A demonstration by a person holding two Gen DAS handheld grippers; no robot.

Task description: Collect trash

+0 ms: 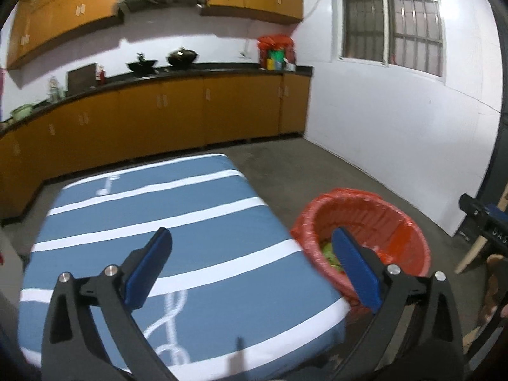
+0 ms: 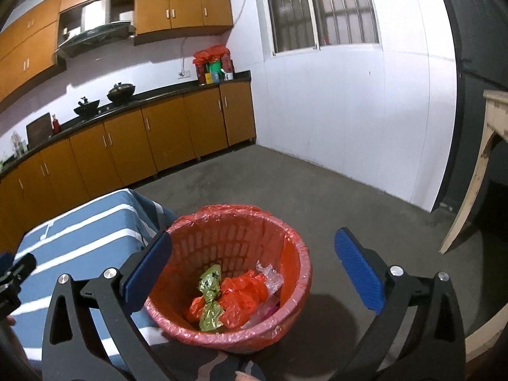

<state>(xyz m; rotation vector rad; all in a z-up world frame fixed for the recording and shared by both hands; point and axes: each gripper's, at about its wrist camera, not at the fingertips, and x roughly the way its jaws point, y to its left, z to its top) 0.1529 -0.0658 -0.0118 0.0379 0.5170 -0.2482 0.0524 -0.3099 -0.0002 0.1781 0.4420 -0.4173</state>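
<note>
Both tools stand spread wide with nothing between their blue pads. Left tool points forward and somewhat downward over the blue cloth with white stripes that covers the desk; its left finger is over the cloth, while its right finger overlaps the near rim of the red basket at the desk's right side. Right tool tilts down the same way, over the basket, with its left pad in front of the basket's near-left rim and its right pad out over the grey concrete floor.

In the left wrist view, part of the right tool's black body shows at the right edge.

That basket stands on the floor, touching or just beside the corner of the desk, and is lined with a red plastic bag folded over its rim. Inside lies the collected trash: a crumpled green wrapper, a bunched red plastic bag against it, and clear plastic film towards the right wall. From the left wrist view only a bit of green shows inside.
</note>
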